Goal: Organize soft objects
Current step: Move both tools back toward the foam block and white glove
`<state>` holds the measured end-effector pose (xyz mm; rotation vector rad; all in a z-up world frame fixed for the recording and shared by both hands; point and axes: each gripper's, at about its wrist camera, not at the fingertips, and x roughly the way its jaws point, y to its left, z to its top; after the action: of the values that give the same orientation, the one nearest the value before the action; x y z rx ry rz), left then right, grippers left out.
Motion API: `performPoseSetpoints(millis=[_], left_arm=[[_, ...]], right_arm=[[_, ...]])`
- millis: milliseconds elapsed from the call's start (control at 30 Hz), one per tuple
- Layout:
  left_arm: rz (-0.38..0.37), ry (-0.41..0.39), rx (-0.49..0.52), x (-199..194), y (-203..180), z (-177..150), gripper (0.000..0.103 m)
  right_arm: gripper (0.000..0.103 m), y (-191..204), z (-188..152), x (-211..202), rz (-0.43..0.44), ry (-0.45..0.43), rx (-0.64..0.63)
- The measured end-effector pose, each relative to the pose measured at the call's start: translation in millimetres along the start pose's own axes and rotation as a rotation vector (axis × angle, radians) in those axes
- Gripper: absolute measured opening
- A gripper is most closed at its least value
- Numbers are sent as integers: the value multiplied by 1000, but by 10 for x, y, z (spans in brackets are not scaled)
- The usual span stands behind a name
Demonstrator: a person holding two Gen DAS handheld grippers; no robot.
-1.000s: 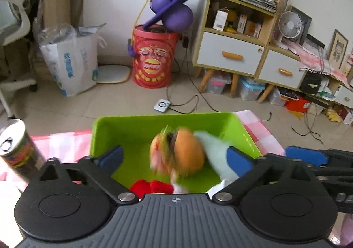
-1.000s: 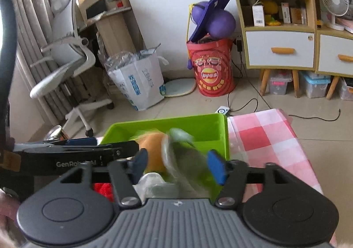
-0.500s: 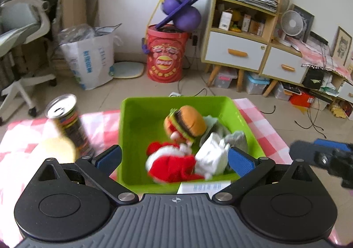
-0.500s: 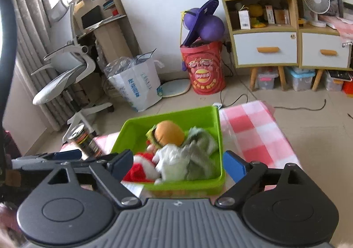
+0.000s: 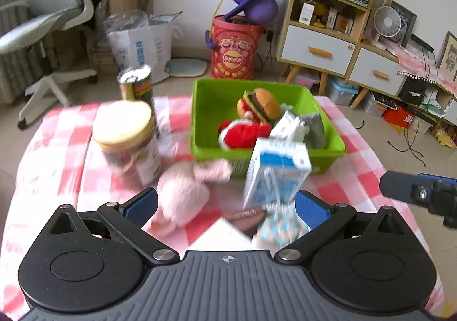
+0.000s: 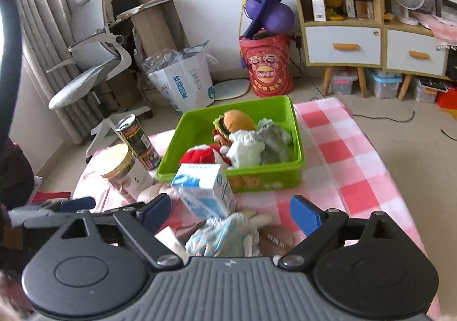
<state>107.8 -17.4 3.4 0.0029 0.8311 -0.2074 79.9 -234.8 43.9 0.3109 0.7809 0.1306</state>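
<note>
Toys fill the far right part of the green bin (image 5: 200,121) on our checkered counter (image 5: 357,166): a plush burger (image 5: 261,105) at the back, a red plush (image 5: 244,133) in front of it, and white and grey cloth (image 5: 297,128) bunched to the right of both. Just outside the bin's near wall lies a pink plush (image 5: 185,189), and to its right a blue and white carton (image 5: 275,175) stands tilted, blurred in our left view. A small doll in a pale blue patterned dress (image 6: 225,235) lies in front of the carton, with a brown pouch (image 6: 277,241) just beside it on the right.

Our left tongs (image 5: 225,206) hang released above the counter, holding nothing; the pink plush sits near the left finger (image 5: 141,205) and the carton near the right one. Our right tongs (image 6: 231,212) are likewise spread wide and empty, with the doll and the carton's base lying between the fingers in that view; whether they touch anything, we cannot tell.

Left of the bin stand a jar with a cream lid (image 5: 128,143) and, behind it, a tall snack can (image 5: 137,86). Beyond the counter we see a red drum (image 6: 267,63) with a purple ball toy on top, a white paper bag (image 6: 182,81), an office chair (image 6: 94,63) and a shelf unit with white drawers (image 6: 342,43).
</note>
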Motion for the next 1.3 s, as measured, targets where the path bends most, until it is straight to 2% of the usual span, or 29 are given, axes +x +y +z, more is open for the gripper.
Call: performPoseSetpoints(millis=[333,533,633,800,1033,1167,1300], left_arm=[[17,12,-38,-14,170,-362,98],[28,-2,3,55,184,-471,98],[35,15,28,130,204,-508,98],[40,18,95,231,237,-583,98],[-42,28,100,373,371,-698,97],[-62,65,108,434,394,-765,97],[-71,93,136,486,414,-846,95]], right_arm=[[69,89,-256,-45,-51,8,-13],[69,1,-311,50,-94,47,7],[69,-79,-342,86,-112,68,34],[69,-250,-434,218,-100,151,129],[69,-439,-629,431,-85,268,237],[60,-520,-782,559,-36,357,342],[48,-535,-887,621,-22,395,379]])
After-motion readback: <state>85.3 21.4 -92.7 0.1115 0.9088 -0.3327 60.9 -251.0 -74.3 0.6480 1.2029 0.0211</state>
